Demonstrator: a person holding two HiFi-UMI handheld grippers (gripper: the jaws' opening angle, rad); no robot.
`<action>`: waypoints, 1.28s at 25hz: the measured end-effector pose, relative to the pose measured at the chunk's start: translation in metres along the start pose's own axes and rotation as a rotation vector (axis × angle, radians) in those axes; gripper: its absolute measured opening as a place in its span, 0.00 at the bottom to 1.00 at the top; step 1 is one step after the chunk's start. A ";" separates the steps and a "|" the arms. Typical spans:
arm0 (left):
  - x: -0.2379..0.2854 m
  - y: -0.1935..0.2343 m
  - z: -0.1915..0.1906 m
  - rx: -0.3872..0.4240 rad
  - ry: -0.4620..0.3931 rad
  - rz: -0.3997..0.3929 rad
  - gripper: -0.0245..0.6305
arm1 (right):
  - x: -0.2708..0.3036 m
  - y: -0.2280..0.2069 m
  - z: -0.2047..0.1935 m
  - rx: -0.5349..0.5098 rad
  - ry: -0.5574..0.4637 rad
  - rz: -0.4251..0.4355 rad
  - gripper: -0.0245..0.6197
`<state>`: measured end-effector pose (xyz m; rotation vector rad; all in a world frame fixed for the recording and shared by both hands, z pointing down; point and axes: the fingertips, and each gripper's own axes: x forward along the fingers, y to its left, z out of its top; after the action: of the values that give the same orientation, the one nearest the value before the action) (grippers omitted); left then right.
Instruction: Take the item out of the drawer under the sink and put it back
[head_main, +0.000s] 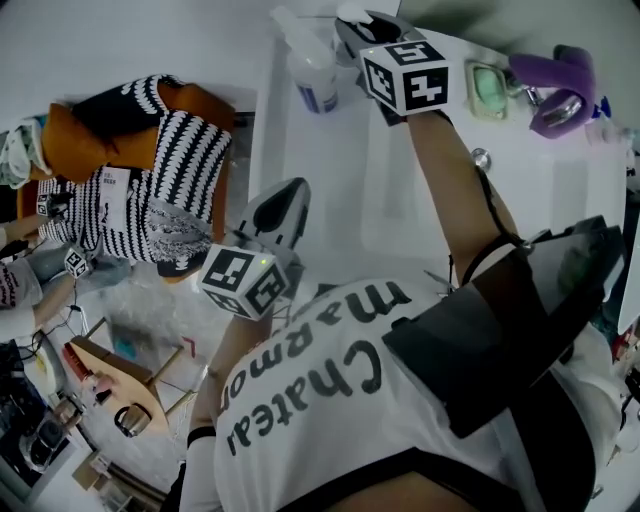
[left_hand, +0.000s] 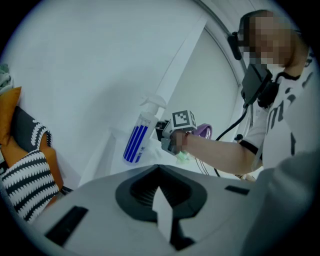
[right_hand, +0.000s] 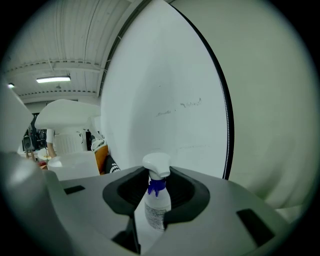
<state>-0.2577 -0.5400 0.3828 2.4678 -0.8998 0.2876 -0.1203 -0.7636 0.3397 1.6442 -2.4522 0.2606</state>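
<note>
A clear spray bottle (head_main: 312, 68) with a white trigger head and blue stripes stands at the back left of the white sink counter (head_main: 400, 190). My right gripper (head_main: 347, 26) reaches out to it. In the right gripper view the spray bottle (right_hand: 158, 202) fills the gap between the two jaws, which close on its sides. From the left gripper view the spray bottle (left_hand: 138, 136) leans at the tips of the right gripper (left_hand: 161, 131). My left gripper (head_main: 283, 206) hangs lower and nearer my body, shut with nothing in it. No drawer is in view.
A green soap dish (head_main: 487, 88) and a purple tap (head_main: 556, 92) sit at the counter's back right. An orange chair with black-and-white striped cushions (head_main: 170, 170) stands left of the sink. Small clutter lies on the floor at lower left. A large round mirror (right_hand: 165, 100) hangs behind the bottle.
</note>
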 end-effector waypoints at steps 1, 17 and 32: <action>0.000 0.000 0.000 -0.002 -0.004 0.002 0.05 | 0.000 0.000 0.000 0.000 0.007 0.005 0.21; -0.002 -0.005 0.003 -0.036 -0.041 0.015 0.05 | -0.006 0.006 -0.008 -0.074 0.069 0.032 0.32; -0.013 -0.028 0.018 -0.031 -0.183 0.080 0.05 | -0.078 -0.015 -0.012 0.002 0.085 -0.019 0.36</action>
<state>-0.2488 -0.5238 0.3521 2.4624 -1.0720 0.0741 -0.0771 -0.6966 0.3335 1.6214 -2.3741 0.3243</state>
